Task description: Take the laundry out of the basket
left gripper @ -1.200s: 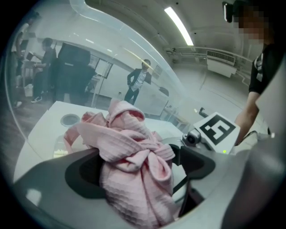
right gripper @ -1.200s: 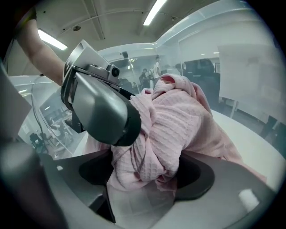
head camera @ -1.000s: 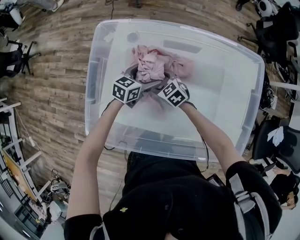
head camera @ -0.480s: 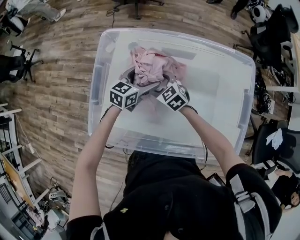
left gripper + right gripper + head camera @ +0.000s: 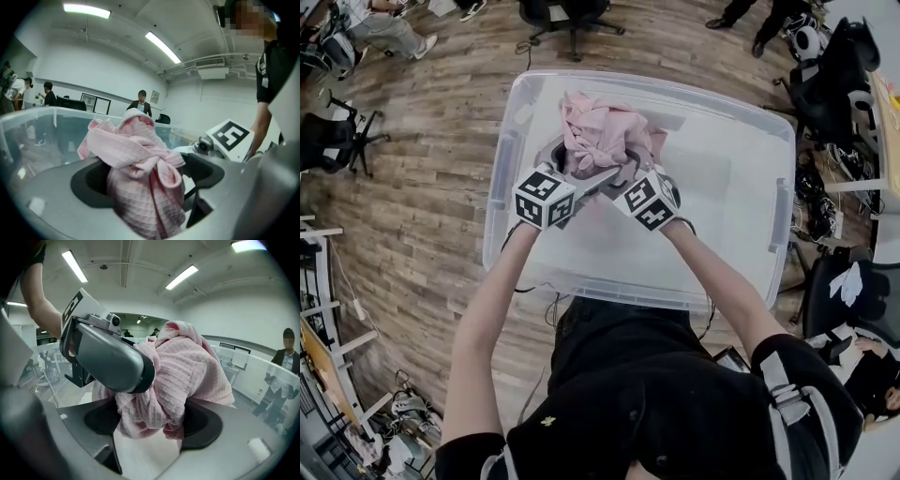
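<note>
A bundle of pink waffle-weave laundry (image 5: 602, 136) hangs above the floor of the clear plastic basket (image 5: 783, 211), held from both sides. My left gripper (image 5: 574, 167) is shut on its left side, and the cloth (image 5: 140, 173) bulges up and out between the grey jaws. My right gripper (image 5: 623, 171) is shut on the right side, with folds of the pink cloth (image 5: 187, 376) packed between its jaws. The two grippers sit close together, and the left gripper's body (image 5: 108, 357) crosses the right gripper view.
The basket's tall clear walls (image 5: 502, 178) surround both grippers. It stands on a wooden floor (image 5: 412, 216). Office chairs (image 5: 337, 141) stand at the left, dark chairs and clutter (image 5: 839, 94) at the right. Several people stand beyond the basket's far side.
Both grippers have risen together with the pink bundle, which has come up off the basket floor toward the rim. The grip on it has not changed.
</note>
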The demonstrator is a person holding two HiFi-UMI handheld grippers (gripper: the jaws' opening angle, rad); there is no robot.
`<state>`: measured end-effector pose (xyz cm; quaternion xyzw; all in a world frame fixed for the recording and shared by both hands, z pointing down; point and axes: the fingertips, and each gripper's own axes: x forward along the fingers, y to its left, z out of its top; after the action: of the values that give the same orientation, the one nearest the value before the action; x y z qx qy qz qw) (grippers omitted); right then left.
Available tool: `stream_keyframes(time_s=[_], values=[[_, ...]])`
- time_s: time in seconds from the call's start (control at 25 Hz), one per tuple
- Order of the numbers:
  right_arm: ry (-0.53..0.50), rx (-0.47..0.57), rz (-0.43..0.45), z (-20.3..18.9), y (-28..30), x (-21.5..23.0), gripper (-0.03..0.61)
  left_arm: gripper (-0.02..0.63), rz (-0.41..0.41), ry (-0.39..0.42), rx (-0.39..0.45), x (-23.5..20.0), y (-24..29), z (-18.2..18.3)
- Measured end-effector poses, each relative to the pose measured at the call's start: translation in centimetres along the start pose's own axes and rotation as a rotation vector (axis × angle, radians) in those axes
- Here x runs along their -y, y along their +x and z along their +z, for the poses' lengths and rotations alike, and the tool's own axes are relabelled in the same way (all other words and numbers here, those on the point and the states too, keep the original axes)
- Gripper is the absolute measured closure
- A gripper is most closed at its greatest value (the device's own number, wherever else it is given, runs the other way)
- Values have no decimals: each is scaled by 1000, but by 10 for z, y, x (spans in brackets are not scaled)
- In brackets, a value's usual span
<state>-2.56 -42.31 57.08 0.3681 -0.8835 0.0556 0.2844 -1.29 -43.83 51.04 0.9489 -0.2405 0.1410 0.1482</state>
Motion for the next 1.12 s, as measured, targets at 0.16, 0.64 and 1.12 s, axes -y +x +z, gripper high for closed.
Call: stream_keyframes(time_s=[0.16,0.64,1.12], values=[[-27,27,-16,22,-18,-4,193,140,18,23,32,11,-15,21],[-134,105,-145,80,-80,-11,196,153,64,160,178,54,-55,81],[-209,185,-280,127,-133,-31,196,153,70,340,293,101,-100,126]])
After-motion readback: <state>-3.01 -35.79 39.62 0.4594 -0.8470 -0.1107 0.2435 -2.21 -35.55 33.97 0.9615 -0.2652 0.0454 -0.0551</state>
